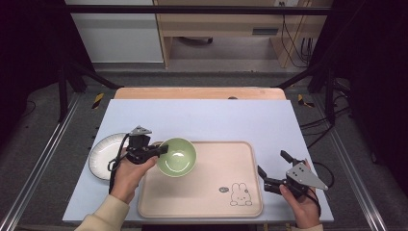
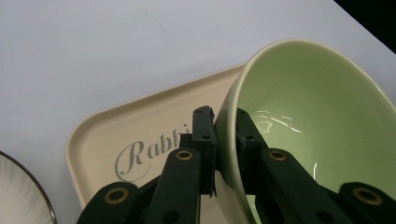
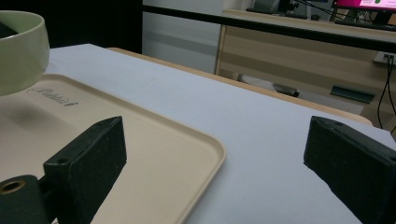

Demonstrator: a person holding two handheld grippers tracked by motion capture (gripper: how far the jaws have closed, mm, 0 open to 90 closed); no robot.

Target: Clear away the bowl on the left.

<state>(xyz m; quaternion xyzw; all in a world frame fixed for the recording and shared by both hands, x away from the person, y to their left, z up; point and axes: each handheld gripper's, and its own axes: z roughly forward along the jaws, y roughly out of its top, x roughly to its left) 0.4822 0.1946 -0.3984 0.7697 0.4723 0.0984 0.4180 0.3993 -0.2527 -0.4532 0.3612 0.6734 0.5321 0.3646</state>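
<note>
A pale blue surface point(image 1: 202, 115) fills the middle of the high view, carrying a beige tray point(image 1: 216, 192) at lower centre. A white plate point(image 1: 101, 156) lies at the left, just beside the tray. The green bowl point(image 1: 177, 156) sits over the tray's upper left corner, its rim clamped by the left tool point(image 1: 161, 150). The right tool point(image 1: 272, 168), lower right, has its jaws wide apart.

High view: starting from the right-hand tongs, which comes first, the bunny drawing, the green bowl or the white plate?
1. Bunny drawing, on the tray's near right corner, just left of the right tongs.
2. Green bowl, held over the tray's far left corner.
3. White plate, on the table beyond the tray's left edge.
</note>
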